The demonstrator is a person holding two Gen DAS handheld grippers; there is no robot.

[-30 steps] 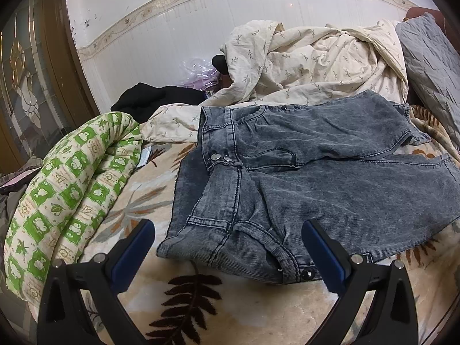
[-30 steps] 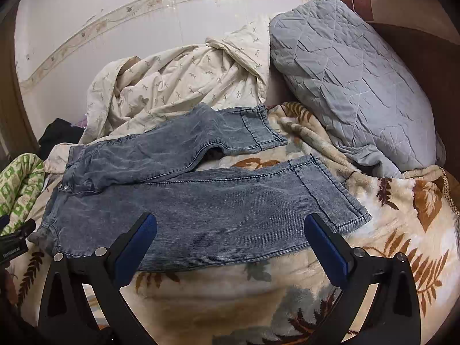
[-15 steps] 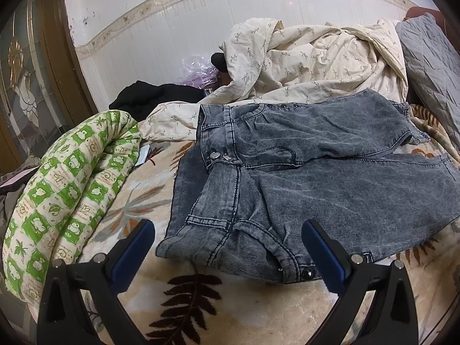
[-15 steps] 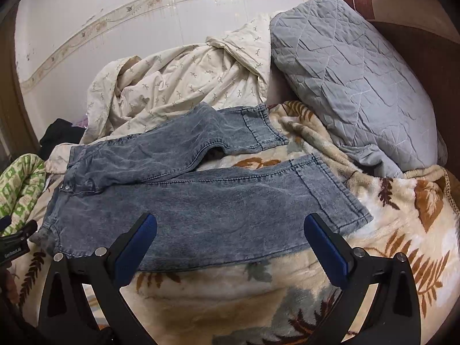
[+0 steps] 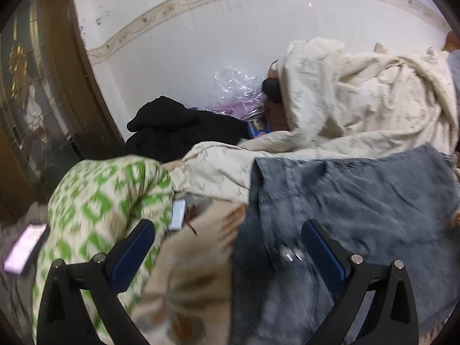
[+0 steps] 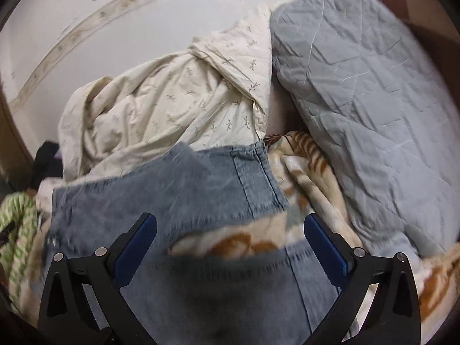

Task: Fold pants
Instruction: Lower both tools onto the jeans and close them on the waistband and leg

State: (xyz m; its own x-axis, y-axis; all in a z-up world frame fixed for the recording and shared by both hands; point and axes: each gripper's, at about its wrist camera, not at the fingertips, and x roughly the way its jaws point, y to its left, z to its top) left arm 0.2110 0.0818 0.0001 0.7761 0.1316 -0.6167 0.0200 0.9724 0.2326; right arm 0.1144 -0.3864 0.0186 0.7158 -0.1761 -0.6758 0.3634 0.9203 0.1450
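Grey-blue jeans (image 5: 359,210) lie spread on a beige leaf-patterned blanket (image 5: 201,273). In the left wrist view my left gripper (image 5: 227,247) is open and empty, low over the waistband edge near the metal fly buttons (image 5: 289,254). In the right wrist view the jeans (image 6: 187,195) show both legs, the far leg's hem (image 6: 264,172) toward the pillow. My right gripper (image 6: 230,241) is open and empty, low above the gap between the two legs. Both views are blurred by motion.
A green-and-white quilt (image 5: 95,210) lies left of the jeans, with a phone (image 5: 24,248) beside it. A cream duvet (image 6: 172,100) and black clothes (image 5: 178,129) pile against the white wall. A grey quilted pillow (image 6: 368,100) stands at the right.
Both grippers have moved forward and down, close over the jeans, which now fill more of each view. Jaws stay open; the jeans have not moved.
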